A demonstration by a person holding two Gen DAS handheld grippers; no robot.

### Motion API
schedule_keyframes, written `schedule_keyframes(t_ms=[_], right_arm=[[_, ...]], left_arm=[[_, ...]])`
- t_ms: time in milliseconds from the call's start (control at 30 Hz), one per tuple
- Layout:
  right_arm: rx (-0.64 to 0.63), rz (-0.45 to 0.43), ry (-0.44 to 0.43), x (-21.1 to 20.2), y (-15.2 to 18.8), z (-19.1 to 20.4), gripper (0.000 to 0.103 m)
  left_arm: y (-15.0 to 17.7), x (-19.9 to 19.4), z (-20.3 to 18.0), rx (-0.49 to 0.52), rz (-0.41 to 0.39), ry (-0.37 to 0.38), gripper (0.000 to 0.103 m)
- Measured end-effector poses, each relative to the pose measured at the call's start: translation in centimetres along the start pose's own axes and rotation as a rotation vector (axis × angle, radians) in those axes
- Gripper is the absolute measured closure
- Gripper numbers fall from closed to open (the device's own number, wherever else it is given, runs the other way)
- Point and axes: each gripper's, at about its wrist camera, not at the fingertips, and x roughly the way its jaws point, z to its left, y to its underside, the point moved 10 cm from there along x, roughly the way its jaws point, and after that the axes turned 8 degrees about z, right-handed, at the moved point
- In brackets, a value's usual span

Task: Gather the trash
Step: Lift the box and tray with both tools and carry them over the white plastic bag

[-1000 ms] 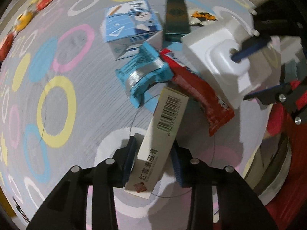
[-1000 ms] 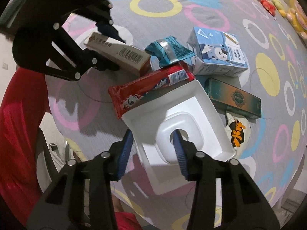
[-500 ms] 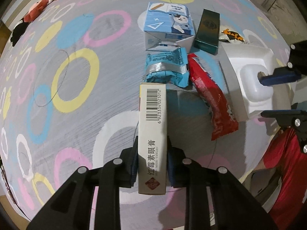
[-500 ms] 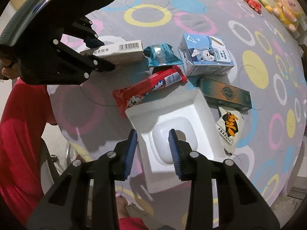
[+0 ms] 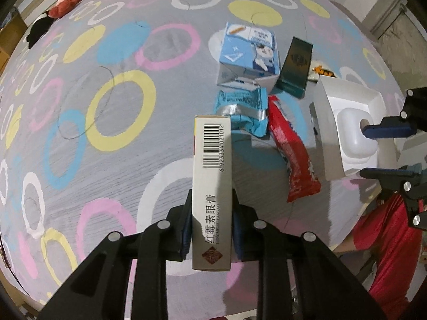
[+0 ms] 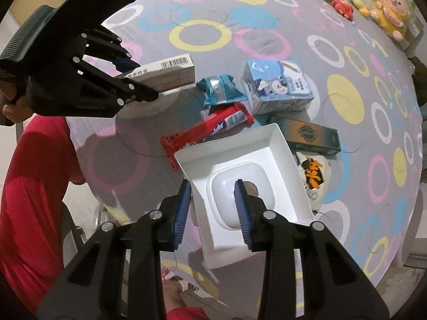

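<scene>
Left wrist view: your left tongs (image 5: 212, 229) are clamped on the long white carton (image 5: 212, 184), barcode end pointing away, both blue pads pressed against its long sides. The carton is lifted clear of the desk (image 5: 106, 160); in the right wrist view its shadow falls on the cloth beneath it.

Just past the barcode end lies the teal wrapper (image 5: 244, 113), with the red wrapper (image 5: 289, 157) just beside it to the right. Behind them stands the blue milk carton (image 5: 249, 56), and the dark green box (image 5: 295, 68) leans next to it.

Right wrist view: your right tongs (image 6: 213, 208) grip the white moulded tray (image 6: 269, 157), one blue pad outside its near-left wall and the other set in the raised centre insert beside the round hole. The tray sits tilted; whether its far edge touches the desk cannot be told. The orange-print packet (image 6: 313, 174) lies to its right, partly under the tray's rim.

Plush toys (image 6: 388, 13) line the far edge of the ring-patterned cloth.
</scene>
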Motion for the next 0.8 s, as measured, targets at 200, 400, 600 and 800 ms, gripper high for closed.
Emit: schedule_keyframes(t_ms=[200,400,600,800], right_arm=[[0.001,-0.037,0.013,-1.9,-0.1,0.2,0.069],[0.005,-0.077,0.029,-4.3,0.2,0.2,0.069],[0.008,-0.118,0.036,-6.8,0.9,0.8,0.069],[0.001,-0.134,0.036,-8.1,1.8,1.9,0.069]], left_arm=[[0.6,-1.3,-0.4,0.001,-0.017,0.005,0.079],[1.4,-3.6,-1.3,0.005,-0.036,0.007,0.079],[2.1,-5.2,-2.4,0.02,-0.056,0.001,0.079],[3.3,-6.6,-3.6,0.035,-0.07,0.002,0.079]])
